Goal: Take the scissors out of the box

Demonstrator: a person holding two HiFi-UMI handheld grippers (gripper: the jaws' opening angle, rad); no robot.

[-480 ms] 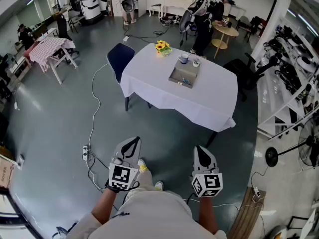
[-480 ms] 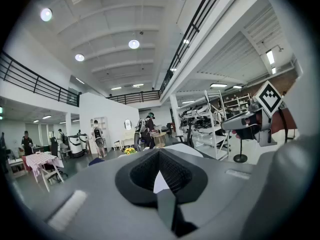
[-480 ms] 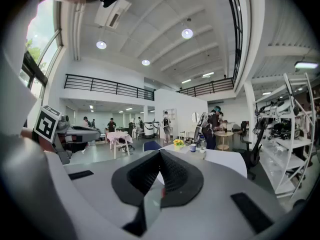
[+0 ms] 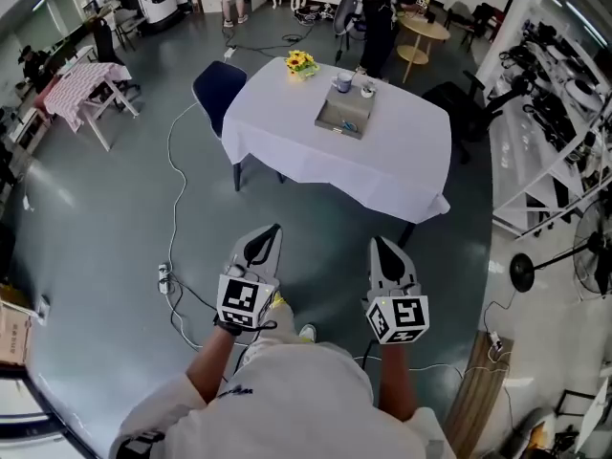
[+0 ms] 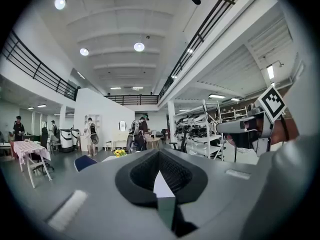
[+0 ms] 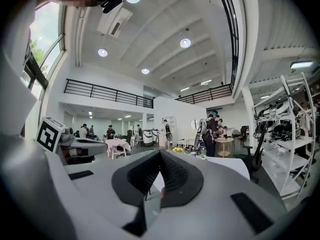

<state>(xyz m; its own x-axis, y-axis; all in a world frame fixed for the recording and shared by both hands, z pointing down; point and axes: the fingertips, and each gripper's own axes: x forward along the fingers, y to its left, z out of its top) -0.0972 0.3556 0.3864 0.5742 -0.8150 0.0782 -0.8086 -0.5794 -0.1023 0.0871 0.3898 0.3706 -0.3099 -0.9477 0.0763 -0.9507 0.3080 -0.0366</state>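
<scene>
A grey open box (image 4: 344, 115) lies on the white-clothed table (image 4: 382, 170) far ahead of me; what it holds is too small to tell. My left gripper (image 4: 271, 230) and right gripper (image 4: 379, 244) are held level over the grey floor, well short of the table, both shut with nothing between the jaws. In the left gripper view the shut jaws (image 5: 159, 176) point across the hall, and the right gripper (image 5: 245, 126) shows at the right. In the right gripper view the shut jaws (image 6: 160, 171) face the table (image 6: 225, 165).
Yellow flowers (image 4: 300, 61) and two cups (image 4: 344, 82) stand at the table's far end. A blue chair (image 4: 214, 89) is at its left. Cables (image 4: 174, 208) and a power strip (image 4: 163, 277) lie on the floor. Shelving (image 4: 559, 113) lines the right. People stand beyond the table.
Both grippers have moved up the head view toward the table, and the table sits slightly higher in the frame. Jaws stay shut.
</scene>
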